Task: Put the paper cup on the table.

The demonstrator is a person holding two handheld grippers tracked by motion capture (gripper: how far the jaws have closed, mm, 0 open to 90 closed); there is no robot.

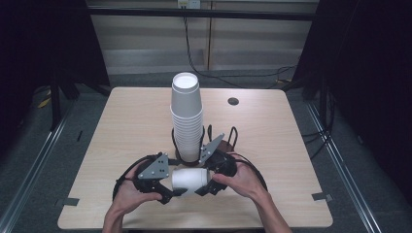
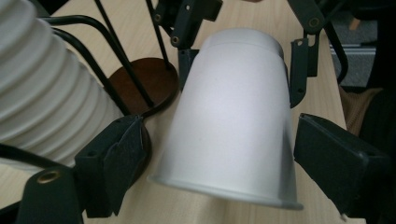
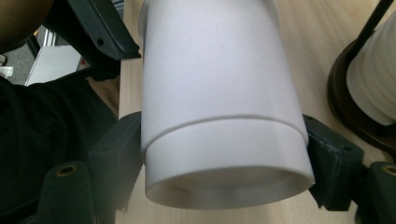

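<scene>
From the high view, a tall stack of white paper cups stands upright in a black wire holder at the middle of the wooden table. Just in front of it, near the person's edge, a pair of nested cups lies sideways between the left gripper and the right gripper, one at each end.

Over to the left gripper view: the wide rolled rim of the nested cups sits between the black jaws, and here's the catch — there's daylight on both sides. The pads stand spread off the cup wall, not pressing. The holder's brown base and the ribbed stack sit to the left.

Now the right gripper view: the nested cups fill the jaws, and these pads are pinching the narrow end of the outer cup, just below the seam where the second one shows.

My read: thin paper, feather-light, easily crushed and a bit slick. Best taken near a rolled rim or the stiff base end, with gentle pressure, pulling straight along the axis to part them.
</scene>
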